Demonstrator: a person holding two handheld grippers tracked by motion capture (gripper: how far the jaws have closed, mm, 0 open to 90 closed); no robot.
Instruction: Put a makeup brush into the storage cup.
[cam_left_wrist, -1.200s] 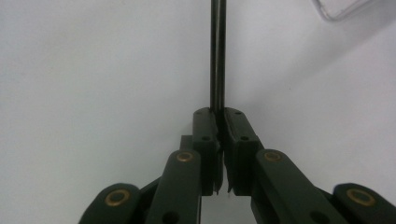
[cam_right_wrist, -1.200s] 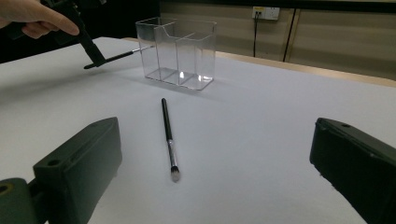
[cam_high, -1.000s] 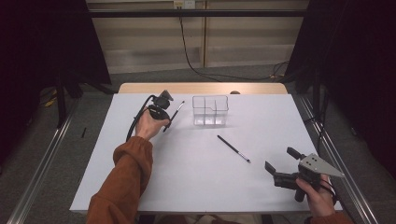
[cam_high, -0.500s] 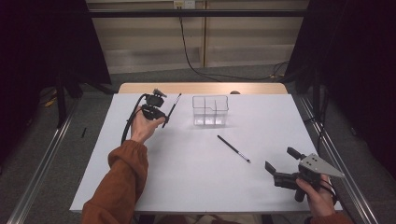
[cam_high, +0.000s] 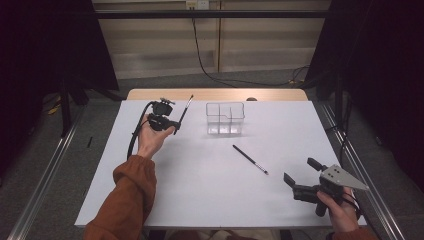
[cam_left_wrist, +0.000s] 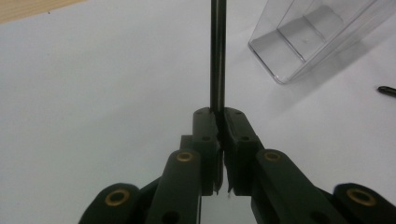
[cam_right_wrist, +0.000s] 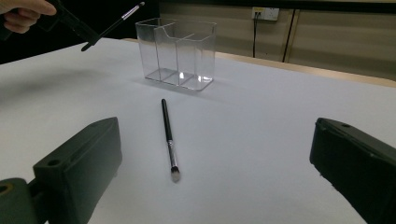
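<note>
Brush (cam_high: 184, 111) light, stiff, slippery; clamped low on handle by left gripper (cam_high: 172, 127), organizer (cam_high: 225, 118) at 3 o'clock; right gripper (cam_high: 300, 177) wide.

Bright even table light, dark surroundings; soft shadows, slight blur

You have two makeup brushes here: one brush (cam_high: 183, 111) clamped in the left gripper (cam_high: 170, 121), the other brush (cam_high: 250, 159) lying on the white worktop (cam_high: 200, 190). There is one clear organizer (cam_high: 225, 118) with three compartments, and you have two grippers, counting the right gripper (cam_high: 300, 176).
</note>
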